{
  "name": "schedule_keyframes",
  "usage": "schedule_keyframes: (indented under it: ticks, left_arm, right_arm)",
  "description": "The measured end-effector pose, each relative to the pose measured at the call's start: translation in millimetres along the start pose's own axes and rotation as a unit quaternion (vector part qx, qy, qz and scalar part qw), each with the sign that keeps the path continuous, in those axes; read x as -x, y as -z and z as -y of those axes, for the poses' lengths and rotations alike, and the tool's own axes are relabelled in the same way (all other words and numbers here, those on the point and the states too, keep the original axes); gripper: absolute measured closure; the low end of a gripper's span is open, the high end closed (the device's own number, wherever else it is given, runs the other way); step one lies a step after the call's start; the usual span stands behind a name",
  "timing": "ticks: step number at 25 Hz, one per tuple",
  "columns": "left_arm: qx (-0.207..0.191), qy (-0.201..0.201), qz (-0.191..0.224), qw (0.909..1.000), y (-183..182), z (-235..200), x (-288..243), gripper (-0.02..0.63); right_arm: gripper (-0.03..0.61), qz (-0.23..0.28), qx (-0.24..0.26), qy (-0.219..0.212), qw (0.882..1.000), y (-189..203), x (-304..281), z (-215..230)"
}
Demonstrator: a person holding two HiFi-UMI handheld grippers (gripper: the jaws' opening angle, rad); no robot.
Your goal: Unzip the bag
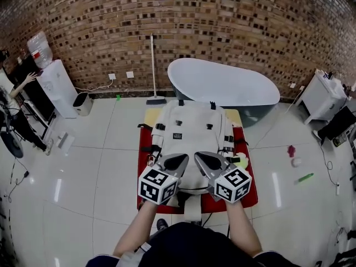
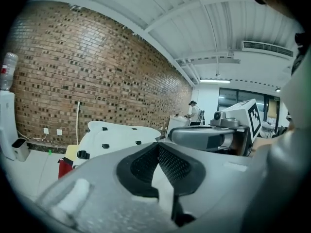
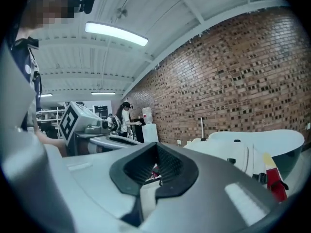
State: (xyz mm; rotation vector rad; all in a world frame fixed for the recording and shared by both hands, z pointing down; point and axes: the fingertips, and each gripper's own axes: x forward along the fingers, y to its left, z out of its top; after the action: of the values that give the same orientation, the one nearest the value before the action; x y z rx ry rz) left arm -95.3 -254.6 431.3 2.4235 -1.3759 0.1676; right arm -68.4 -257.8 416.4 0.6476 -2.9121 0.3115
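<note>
A cream backpack with black buckles lies flat on a red mat. Both grippers hover over its near end, side by side and angled toward each other. My left gripper is shut, its dark pads meeting at the tips, with no strap or zip pull visible between them. My right gripper is shut too, and nothing shows clamped in it. Each gripper view catches the other gripper alongside, with the backpack beyond. The zip under the jaws is hidden.
A white bathtub stands right behind the mat against the brick wall. A broom leans on the wall. A water dispenser and a person are at the left, a white cabinet at the right. Small items lie on the mat's right side.
</note>
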Motion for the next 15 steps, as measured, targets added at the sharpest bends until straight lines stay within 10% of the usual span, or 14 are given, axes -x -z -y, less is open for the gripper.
schedule_keyframes:
  ticks: [15]
  left_arm:
    - [-0.02,0.003,-0.01,0.9997,-4,13,-8,0.612]
  right_arm:
    - [0.572,0.004,0.005,0.033,0.999,-10,14,15]
